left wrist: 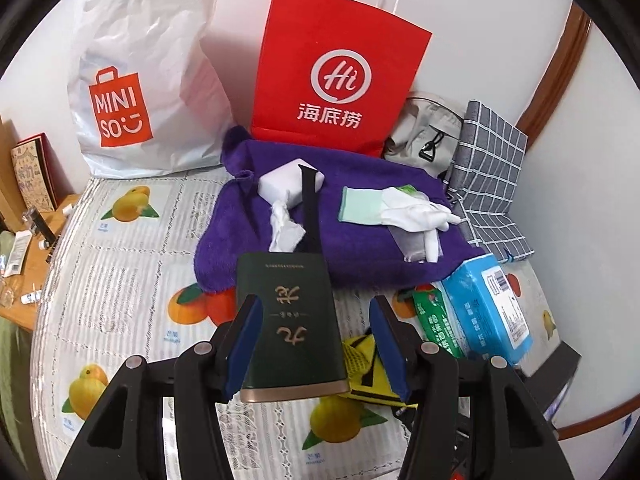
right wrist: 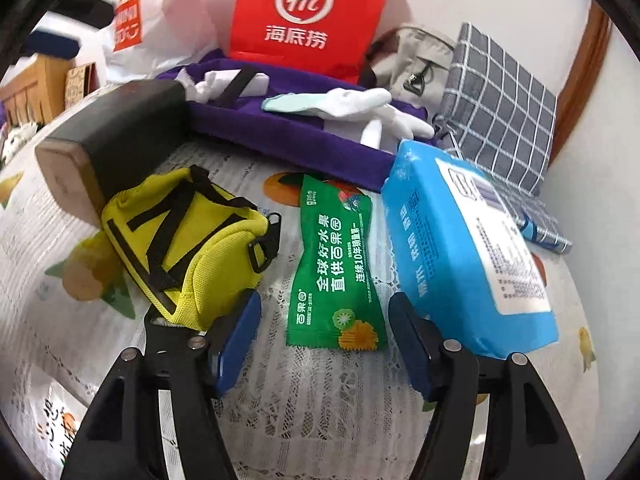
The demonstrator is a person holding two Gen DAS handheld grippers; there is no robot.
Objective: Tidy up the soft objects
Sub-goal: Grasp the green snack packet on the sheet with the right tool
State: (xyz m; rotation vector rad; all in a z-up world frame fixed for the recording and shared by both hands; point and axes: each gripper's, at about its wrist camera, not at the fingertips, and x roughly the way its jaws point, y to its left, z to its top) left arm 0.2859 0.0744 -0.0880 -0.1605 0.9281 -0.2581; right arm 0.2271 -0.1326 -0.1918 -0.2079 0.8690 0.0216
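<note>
Both grippers, left point(left wrist: 316, 344) and right point(right wrist: 324, 344), gape wide and hold nothing, so sorting looks barely begun: pouch point(right wrist: 188, 240), green packet point(right wrist: 334, 268), wipes point(right wrist: 468, 248) and gloves point(left wrist: 404, 212) lie loose on the bed point(left wrist: 120, 280).

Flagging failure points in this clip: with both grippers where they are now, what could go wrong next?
1. The left gripper is open around the dark green box; only one pad seems to touch, so it might slip.
2. The right gripper, open over the green snack packet, sits between the yellow pouch and blue wipes pack and could nudge either.
</note>
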